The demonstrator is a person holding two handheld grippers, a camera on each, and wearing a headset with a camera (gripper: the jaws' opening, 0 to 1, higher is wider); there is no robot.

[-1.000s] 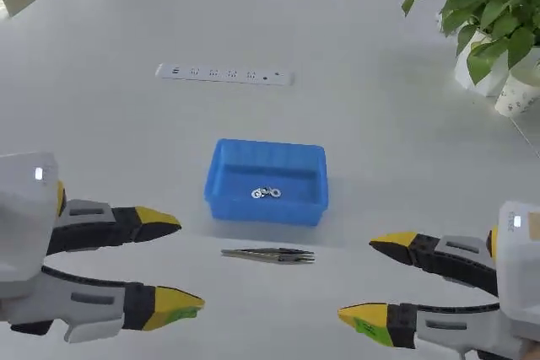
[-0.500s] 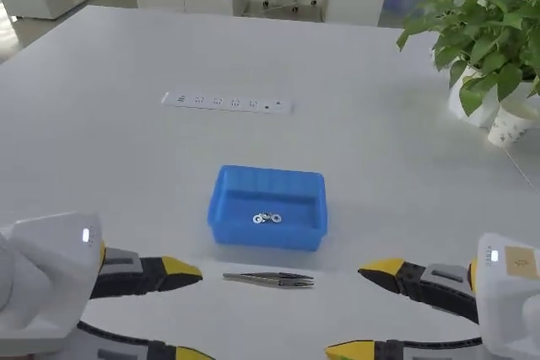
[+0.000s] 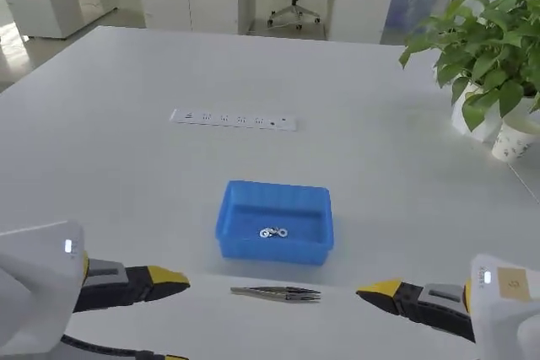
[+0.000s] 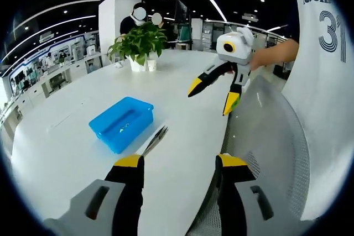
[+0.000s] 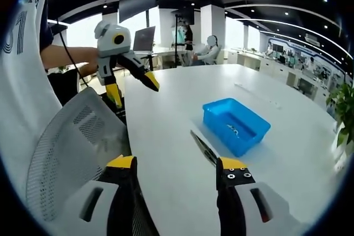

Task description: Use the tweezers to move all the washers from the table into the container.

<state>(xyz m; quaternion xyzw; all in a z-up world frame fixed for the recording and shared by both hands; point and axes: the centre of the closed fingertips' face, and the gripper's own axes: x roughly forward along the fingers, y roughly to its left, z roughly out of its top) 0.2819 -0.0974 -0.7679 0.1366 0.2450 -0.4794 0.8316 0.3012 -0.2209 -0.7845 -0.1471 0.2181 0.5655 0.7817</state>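
On the white table, a blue container holds a small cluster of washers on its floor; tweezers lie flat on the table just before the container's near wall, untouched, between the two grippers; left gripper and right gripper hover at the table's near edge, jaws spread, nothing between them; a power strip lies beyond the container; a potted plant stands far right.
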